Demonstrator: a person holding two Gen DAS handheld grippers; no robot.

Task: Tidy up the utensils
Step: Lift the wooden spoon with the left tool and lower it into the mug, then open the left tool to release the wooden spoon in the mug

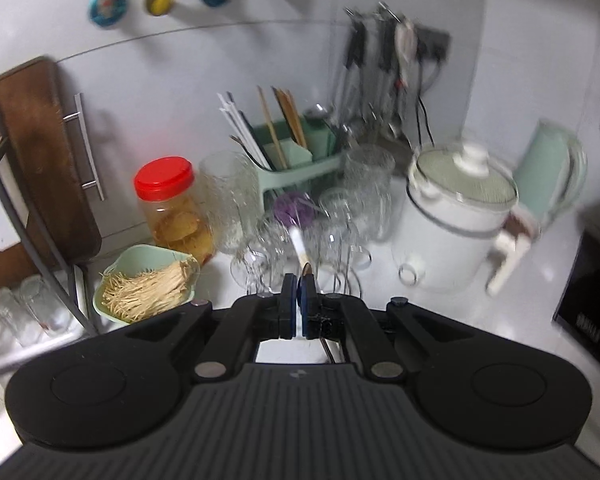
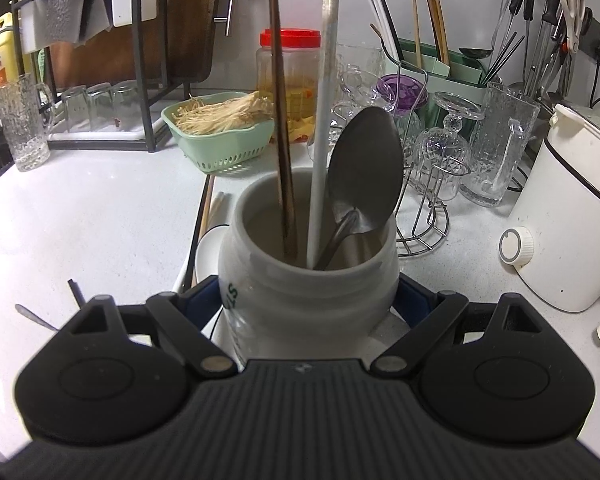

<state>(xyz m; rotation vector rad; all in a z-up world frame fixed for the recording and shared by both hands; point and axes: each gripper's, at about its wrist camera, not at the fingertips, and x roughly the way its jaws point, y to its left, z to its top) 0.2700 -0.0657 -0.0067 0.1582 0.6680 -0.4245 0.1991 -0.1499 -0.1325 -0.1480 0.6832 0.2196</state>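
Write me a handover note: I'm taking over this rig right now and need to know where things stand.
Left tongs: shut on a thin dark utensil, whose lower end is already inside the jar.
Right tongs: shut on the jar, one pad on each side, steadying it on the counter.
Done: a spoon and a white stick stand in the jar.
Left: release the dark utensil, then collect the chopsticks lying left of the jar and the metal handle near the left edge of the right wrist view.
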